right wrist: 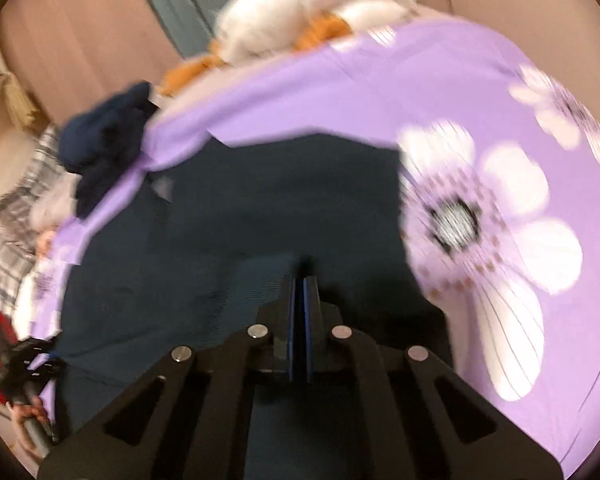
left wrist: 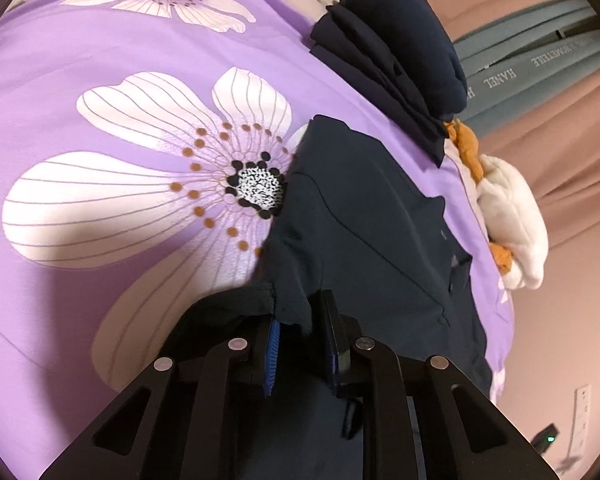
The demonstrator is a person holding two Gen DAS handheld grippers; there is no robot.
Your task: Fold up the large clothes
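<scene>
Setting: a bed with a lilac flower-print cover (left wrist: 100, 92), pinkish walls behind; the right wrist view is blurred.

Item 1, left gripper (left wrist: 300, 336). Nearest the lens in the left wrist view, pitched downward at the bed. Its jaws are drawn in about a bunched corner of the dark garment (left wrist: 372, 232), which stands up between the blue pads; a narrow gap shows at one pad, so the bite reads as partial.

Item 2, right gripper (right wrist: 300, 292). Likewise angled down. Jaws brought fully together, pads nearly meeting, tips low over the cloth; whether any fabric is pinched the blur does not let one tell.

Item 3, the dark garment, also seen at (right wrist: 260, 208). Lies spread flat along the near side of the bed, one edge close to the bed's side edge, seams and a pocket visible. Judged light, thin, limp and somewhat slick: it will drape and sag, so hold is best taken at corners or hems, with both hands keeping the edge taut.

Item 4, folded navy pile (left wrist: 396, 52). Farther along the same bed edge, apart from the garment.

Item 5, white and orange plush bundle (left wrist: 512, 224). At the bed's side edge, partly hanging over.

Item 6, plaid cloth (right wrist: 24, 200). Beyond the bed's far corner in the right wrist view.
</scene>
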